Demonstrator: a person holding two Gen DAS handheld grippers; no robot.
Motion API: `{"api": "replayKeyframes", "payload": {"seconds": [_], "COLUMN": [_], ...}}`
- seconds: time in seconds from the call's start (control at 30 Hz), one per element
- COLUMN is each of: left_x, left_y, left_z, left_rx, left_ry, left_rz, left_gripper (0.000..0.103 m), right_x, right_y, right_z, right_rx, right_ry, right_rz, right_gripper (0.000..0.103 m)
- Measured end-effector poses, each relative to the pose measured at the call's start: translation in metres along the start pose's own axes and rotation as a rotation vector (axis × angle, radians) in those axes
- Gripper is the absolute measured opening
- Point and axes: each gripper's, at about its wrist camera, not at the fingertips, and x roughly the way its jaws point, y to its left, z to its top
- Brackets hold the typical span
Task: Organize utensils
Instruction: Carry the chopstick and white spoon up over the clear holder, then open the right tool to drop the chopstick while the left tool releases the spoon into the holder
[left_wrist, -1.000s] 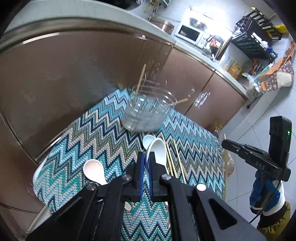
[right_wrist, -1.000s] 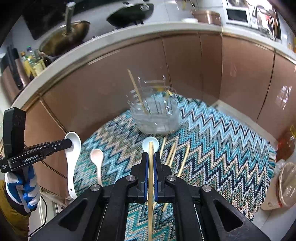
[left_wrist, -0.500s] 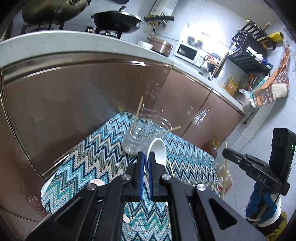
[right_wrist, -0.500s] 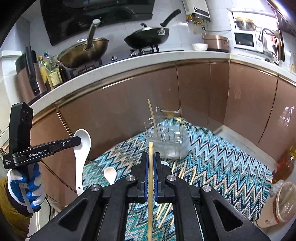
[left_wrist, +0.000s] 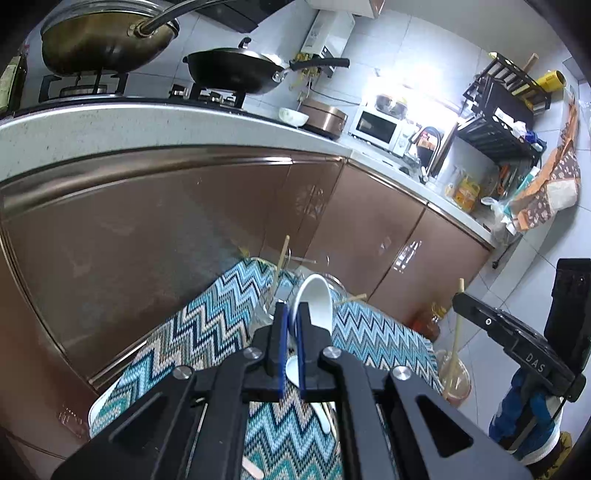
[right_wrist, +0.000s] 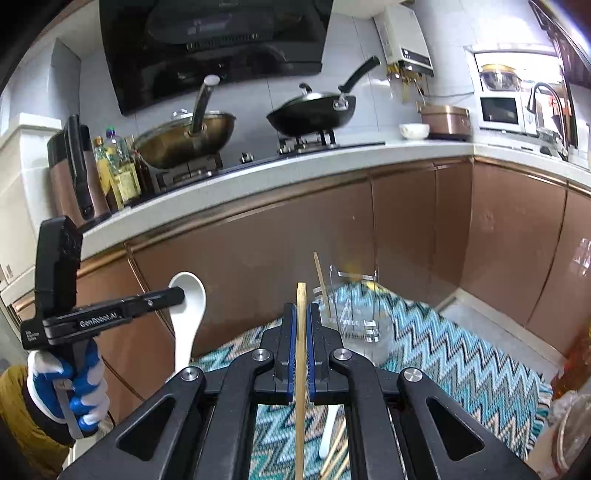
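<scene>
Your left gripper (left_wrist: 290, 325) has its fingers pinching a white spoon (left_wrist: 314, 299), bowl up at centre frame. Your right gripper (right_wrist: 301, 325) pinches a chopstick (right_wrist: 301, 354) upright. In my judgement both are held raised to clear the rim of the clear holder (right_wrist: 351, 310) on the bench (right_wrist: 461, 354), centre right.

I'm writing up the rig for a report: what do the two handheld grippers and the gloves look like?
Both grippers, left and right, are black with blue-padded fingers and silver pivot bolts. One side reads "GenRobot.AI", another "DAS". The left hand wears a blue-and-white glove over a mustard sleeve.
</scene>
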Motion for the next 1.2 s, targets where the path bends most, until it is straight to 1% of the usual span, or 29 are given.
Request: {"api": "replayKeyframes", "payload": {"seconds": [0.1, 0.2, 0.33, 0.47, 0.57, 0.63, 0.77, 0.93, 1.03, 1.2], "left_x": [0.007, 0.015, 0.027, 0.051, 0.078, 0.093, 0.125, 0.152, 0.164, 0.178], "left_y": [-0.002, -0.006, -0.015, -0.021, -0.028, -0.033, -0.039, -0.036, -0.034, -0.034], "left_z": [0.009, 0.021, 0.036, 0.045, 0.047, 0.047, 0.043, 0.034, 0.026, 0.01], "left_rx": [-0.002, -0.003, 0.021, 0.035, 0.06, 0.075, 0.112, 0.125, 0.135, 0.152], "left_ry": [-0.019, -0.062, -0.146, -0.213, -0.26, -0.282, -0.318, -0.352, -0.371, -0.401], "left_rz": [0.001, 0.008, 0.057, 0.096, 0.143, 0.16, 0.195, 0.246, 0.263, 0.273], "left_gripper": [0.004, 0.004, 0.004, 0.004, 0.004, 0.004, 0.004, 0.004, 0.004, 0.004], "right_x": [0.005, 0.012, 0.019, 0.033, 0.045, 0.055, 0.076, 0.108, 0.129, 0.148], "right_y": [-0.004, -0.007, -0.011, -0.016, -0.023, -0.027, -0.04, -0.057, -0.065, -0.069], "right_z": [0.009, 0.018, 0.031, 0.045, 0.055, 0.06, 0.065, 0.062, 0.053, 0.031], "right_rx": [0.001, -0.003, -0.011, -0.026, -0.037, -0.047, -0.051, -0.038, -0.038, -0.06], "right_ry": [-0.038, -0.086, -0.172, -0.274, -0.356, -0.416, -0.498, -0.522, -0.509, -0.479], "right_rz": [0.006, 0.007, 0.013, 0.01, -0.025, -0.055, -0.11, -0.146, -0.171, -0.206], "right_gripper": [0.005, 0.005, 0.005, 0.005, 0.005, 0.005, 0.005, 0.005, 0.005, 0.005]}}
